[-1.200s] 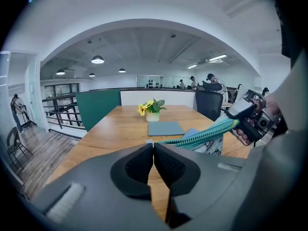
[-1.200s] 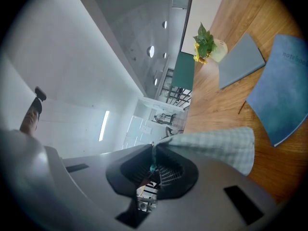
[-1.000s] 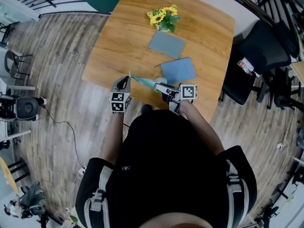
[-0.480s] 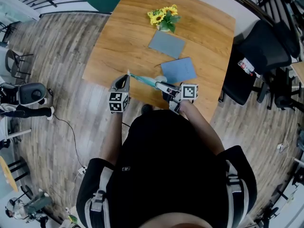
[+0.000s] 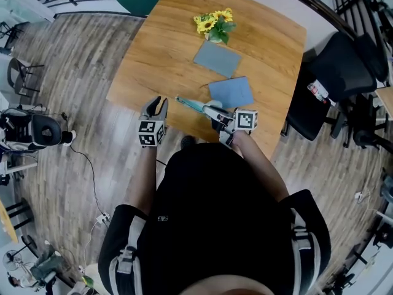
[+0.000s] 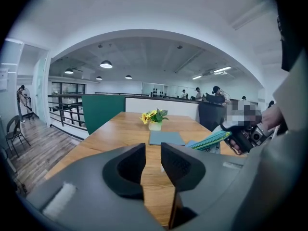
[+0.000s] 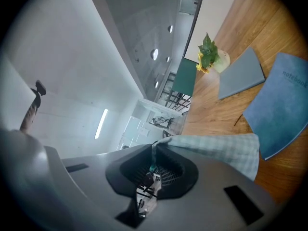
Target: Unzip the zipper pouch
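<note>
Left hand-held gripper (image 5: 156, 104) (image 6: 153, 150): hovering at the near edge of the desk (image 5: 153, 54). Its jaws have just been opening and are now standing apart, with nothing between them but bare wood showing through the gap.
Right hand-held gripper (image 5: 213, 112) (image 7: 154, 153): pointing across toward the left one, jaws clamping on one end of the pouch (image 5: 191, 106) (image 7: 216, 150) (image 6: 211, 140).
Pouch: being held up over the desk's near edge, sticking out from the right jaws toward the left hand-held gripper but staying apart from it — pale checked cloth with a teal edge.
Blue notebook (image 5: 231, 92) (image 7: 284, 114): lying flat just beyond the right hand-held gripper.
Grey notebook (image 5: 216, 59) (image 6: 165, 137): lying further back, near the flowers.
Flowers (image 5: 212, 23) (image 6: 153, 115): yellow, sitting in a small white pot (image 6: 154, 126) toward the far side of the desk.
</note>
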The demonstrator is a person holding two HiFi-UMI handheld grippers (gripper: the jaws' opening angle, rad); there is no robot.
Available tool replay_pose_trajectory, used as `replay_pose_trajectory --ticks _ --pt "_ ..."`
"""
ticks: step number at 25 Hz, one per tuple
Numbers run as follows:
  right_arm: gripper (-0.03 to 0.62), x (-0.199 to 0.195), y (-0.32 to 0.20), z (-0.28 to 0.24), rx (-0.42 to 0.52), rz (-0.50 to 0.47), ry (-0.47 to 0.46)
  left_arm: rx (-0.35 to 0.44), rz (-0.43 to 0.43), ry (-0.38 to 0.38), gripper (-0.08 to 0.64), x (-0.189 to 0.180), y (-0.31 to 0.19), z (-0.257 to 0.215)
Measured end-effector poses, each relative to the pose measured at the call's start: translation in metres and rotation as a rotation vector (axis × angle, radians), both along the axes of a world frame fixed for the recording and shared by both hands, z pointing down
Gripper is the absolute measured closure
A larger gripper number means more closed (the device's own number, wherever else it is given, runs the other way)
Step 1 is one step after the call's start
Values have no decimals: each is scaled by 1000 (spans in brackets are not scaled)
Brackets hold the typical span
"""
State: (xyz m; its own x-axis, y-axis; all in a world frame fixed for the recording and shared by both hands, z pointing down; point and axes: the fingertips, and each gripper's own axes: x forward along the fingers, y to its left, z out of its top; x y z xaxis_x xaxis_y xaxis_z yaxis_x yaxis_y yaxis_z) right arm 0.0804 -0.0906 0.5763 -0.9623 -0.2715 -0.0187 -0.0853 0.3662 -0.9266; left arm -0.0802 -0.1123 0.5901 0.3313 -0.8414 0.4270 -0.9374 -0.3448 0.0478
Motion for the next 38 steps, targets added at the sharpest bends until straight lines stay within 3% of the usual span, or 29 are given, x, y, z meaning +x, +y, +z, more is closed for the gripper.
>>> replay_pose_trajectory --ticks 6,14,20,38 --pt "558 5 -4 -5 57 28 18 58 -10 88 507 10 10 -23" --pt "558 4 -7 -3 99 35 62 81 -8 137 558 18 22 -39" --pt "558 5 -8 -8 170 36 87 79 -4 139 560 25 30 -40" --pt "560 9 3 -6 161 17 66 60 4 131 560 30 51 -40"
